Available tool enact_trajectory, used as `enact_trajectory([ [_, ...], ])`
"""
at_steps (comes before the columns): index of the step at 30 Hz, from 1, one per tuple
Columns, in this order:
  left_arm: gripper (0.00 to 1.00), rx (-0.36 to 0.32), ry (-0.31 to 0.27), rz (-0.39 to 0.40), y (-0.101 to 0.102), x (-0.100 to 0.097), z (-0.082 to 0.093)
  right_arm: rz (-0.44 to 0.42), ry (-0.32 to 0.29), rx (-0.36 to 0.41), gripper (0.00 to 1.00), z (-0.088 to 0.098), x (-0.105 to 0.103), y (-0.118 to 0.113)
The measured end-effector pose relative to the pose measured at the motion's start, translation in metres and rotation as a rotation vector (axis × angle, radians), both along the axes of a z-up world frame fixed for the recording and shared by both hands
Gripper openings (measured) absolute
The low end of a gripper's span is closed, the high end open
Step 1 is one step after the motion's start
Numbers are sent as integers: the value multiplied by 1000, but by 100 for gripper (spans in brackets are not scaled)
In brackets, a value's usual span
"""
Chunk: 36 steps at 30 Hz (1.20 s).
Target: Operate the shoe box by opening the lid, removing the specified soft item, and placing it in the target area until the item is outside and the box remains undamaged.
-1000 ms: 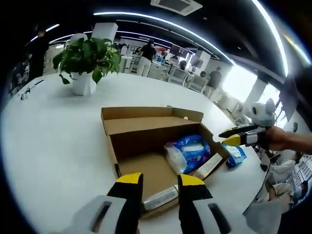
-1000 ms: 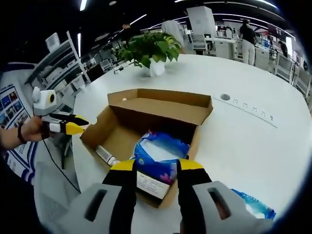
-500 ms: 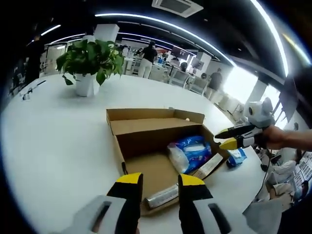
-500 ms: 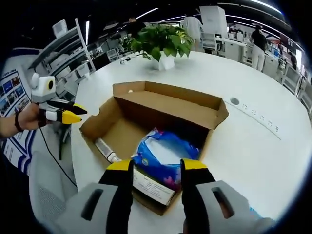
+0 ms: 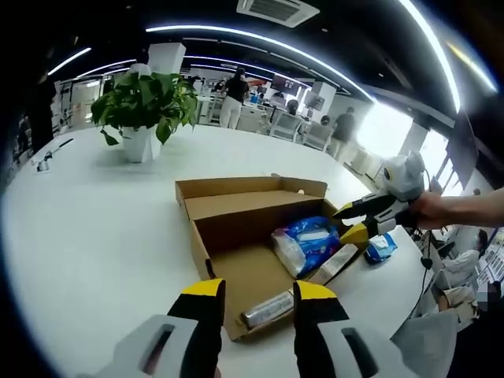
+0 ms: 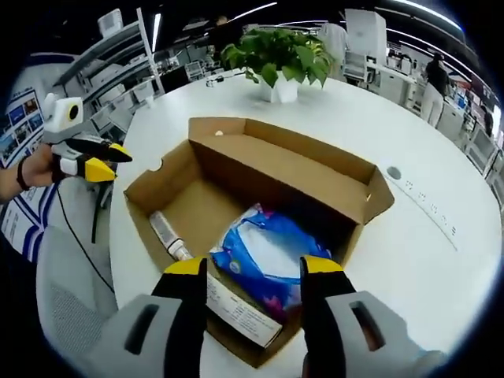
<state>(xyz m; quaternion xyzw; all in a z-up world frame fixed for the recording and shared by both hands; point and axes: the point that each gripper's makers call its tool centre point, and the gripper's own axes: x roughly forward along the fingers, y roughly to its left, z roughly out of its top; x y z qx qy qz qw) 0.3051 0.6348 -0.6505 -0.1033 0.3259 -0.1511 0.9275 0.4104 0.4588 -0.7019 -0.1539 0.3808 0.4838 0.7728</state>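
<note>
Lying inside the open shoe box (image 6: 236,197), the blue soft pack (image 6: 268,252) stretches toward the upright lid. Left gripper view adds another blue pack (image 5: 381,247) on the tabletop (image 5: 94,220). Left claw (image 5: 253,290) and right claw (image 6: 252,268) gape wide, empty.

Grey grippers (image 5: 256,295) with black, yellow-tipped fingers (image 6: 186,268).

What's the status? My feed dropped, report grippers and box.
Both hand-held grippers open, empty: right poised above blue plastic soft pack, left at box's near edge. Brown cardboard shoe box lid open. Nothing blocking.
</note>
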Motion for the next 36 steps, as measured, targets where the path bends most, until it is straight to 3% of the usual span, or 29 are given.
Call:
enact_trajectory([
  [10, 38, 25, 3, -31, 0, -13, -1, 129, -39, -94, 51, -15, 3, 10],
  [26, 41, 38, -8, -76, -9, -25, 8, 200, -43, -162, 54, -21, -10, 22],
  [36, 41, 44, 0, -72, -8, -34, 11, 258, -40, -217, 52, -40, 4, 26],
])
